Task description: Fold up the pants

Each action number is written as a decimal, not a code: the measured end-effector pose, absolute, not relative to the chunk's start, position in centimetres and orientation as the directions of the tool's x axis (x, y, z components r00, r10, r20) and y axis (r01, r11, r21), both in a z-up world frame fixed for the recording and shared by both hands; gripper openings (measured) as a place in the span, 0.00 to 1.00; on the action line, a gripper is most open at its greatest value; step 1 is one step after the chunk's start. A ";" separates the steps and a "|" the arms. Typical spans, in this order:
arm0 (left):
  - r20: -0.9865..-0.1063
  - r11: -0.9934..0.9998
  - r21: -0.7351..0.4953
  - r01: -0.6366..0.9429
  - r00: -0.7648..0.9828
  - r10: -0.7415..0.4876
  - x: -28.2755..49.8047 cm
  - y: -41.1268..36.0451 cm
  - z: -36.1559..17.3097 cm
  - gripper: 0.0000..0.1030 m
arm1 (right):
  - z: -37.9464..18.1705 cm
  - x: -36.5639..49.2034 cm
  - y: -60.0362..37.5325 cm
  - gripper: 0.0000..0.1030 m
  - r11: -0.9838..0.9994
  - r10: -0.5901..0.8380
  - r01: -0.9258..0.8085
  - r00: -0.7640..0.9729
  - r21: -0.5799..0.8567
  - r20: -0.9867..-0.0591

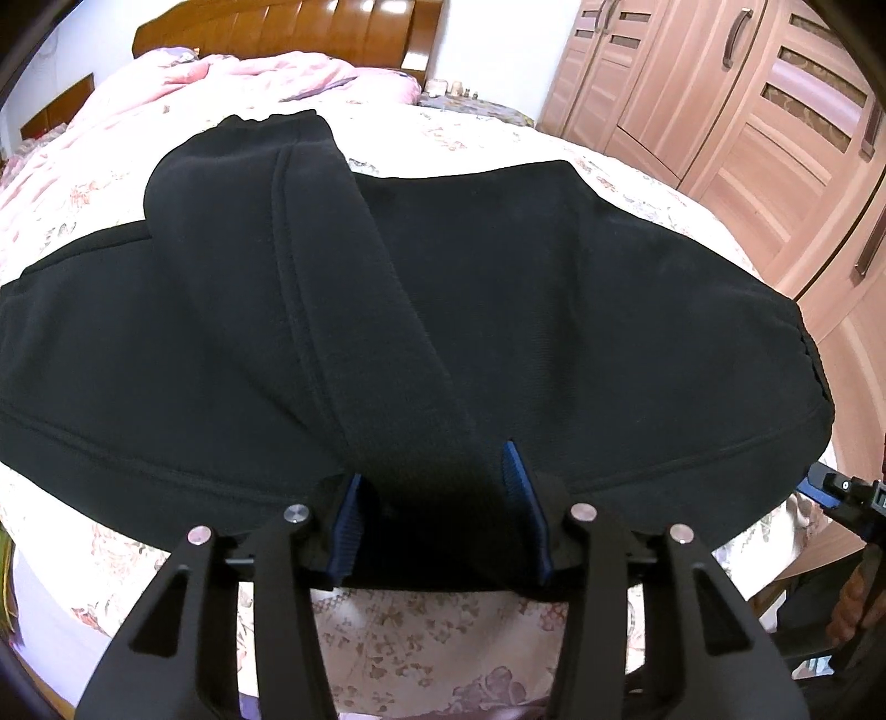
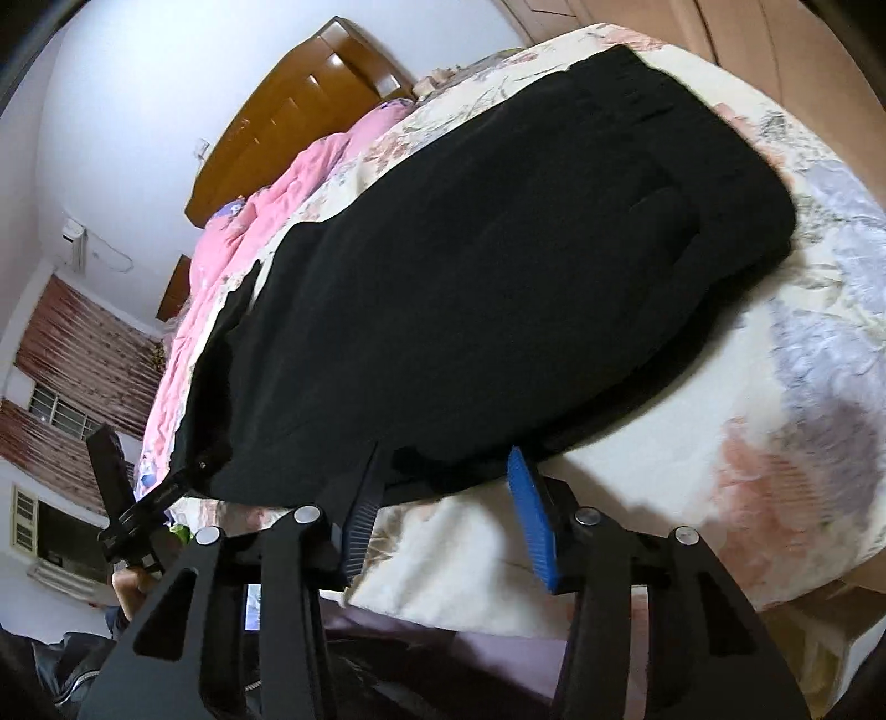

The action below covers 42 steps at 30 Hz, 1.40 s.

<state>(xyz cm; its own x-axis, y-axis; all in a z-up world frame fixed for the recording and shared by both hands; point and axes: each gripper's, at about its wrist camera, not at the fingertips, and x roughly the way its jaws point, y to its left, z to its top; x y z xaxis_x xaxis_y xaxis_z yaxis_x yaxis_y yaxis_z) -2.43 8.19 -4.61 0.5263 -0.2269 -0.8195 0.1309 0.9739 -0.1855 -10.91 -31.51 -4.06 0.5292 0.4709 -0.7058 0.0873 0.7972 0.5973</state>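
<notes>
Black pants (image 1: 554,304) lie spread across the floral bed sheet (image 1: 415,637). One pant leg (image 1: 310,266) is laid back over them in a long strip from the far left to the near edge. Its near end runs between the blue pads of my left gripper (image 1: 432,462), whose jaws stand apart with no visible squeeze on the cloth. In the right wrist view the pants (image 2: 470,277) stretch away toward the gathered waistband (image 2: 637,83). My right gripper (image 2: 446,448) is open at their near hem, pads (image 2: 531,520) over the sheet. The left gripper (image 2: 138,498) shows at the left there.
A crumpled pink quilt (image 1: 166,88) lies at the head of the bed under a wooden headboard (image 1: 288,27). Wardrobe doors (image 1: 747,111) stand close on the right. The mattress edge (image 2: 498,603) drops off just below the right gripper. The right gripper's (image 1: 841,493) body shows at the left wrist view's right edge.
</notes>
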 end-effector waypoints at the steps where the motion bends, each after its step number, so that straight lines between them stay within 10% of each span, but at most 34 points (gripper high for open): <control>1: -0.820 0.974 -0.184 0.133 0.526 -0.227 -2.4 8.1 -4.6 0.47 | -4.1 -10.8 -31.3 0.46 0.793 0.476 0.088 0.529 0.603 -0.703; 3: -0.819 0.974 -0.178 0.139 0.527 -0.225 -2.3 8.1 -4.7 0.48 | -4.4 -10.6 -31.5 0.46 0.773 0.485 0.102 0.542 0.626 -0.686; 7: -0.820 0.977 -0.142 0.156 0.535 -0.204 -2.4 7.6 -4.6 0.37 | -4.2 -11.0 -32.1 0.10 0.769 0.452 0.125 0.586 0.626 -0.672; 17: -0.823 0.975 -0.141 0.173 0.526 -0.213 -2.6 7.5 -4.6 0.30 | -5.8 -11.7 -33.1 0.06 0.737 0.471 0.178 0.558 0.653 -0.684; 20: -0.828 0.980 -0.115 0.164 0.530 -0.186 -2.5 7.7 -4.5 0.47 | -4.2 -11.8 -33.1 0.31 0.769 0.473 0.168 0.498 0.616 -0.727; 22: -0.815 0.984 -0.110 0.137 0.554 -0.168 -2.7 8.6 -4.0 0.82 | -2.0 -12.1 -32.8 0.51 0.841 0.392 0.143 0.503 0.521 -0.771; 26: -0.749 0.983 -0.150 0.108 0.636 -0.184 -3.4 10.4 -1.9 0.93 | 2.5 -10.9 -31.6 0.78 0.906 0.302 0.042 0.635 0.422 -0.711; 42: -0.736 0.991 0.132 0.025 0.672 0.081 10.0 11.7 4.7 0.98 | -3.3 5.6 -14.2 0.88 0.962 0.226 -0.254 0.539 0.099 -0.811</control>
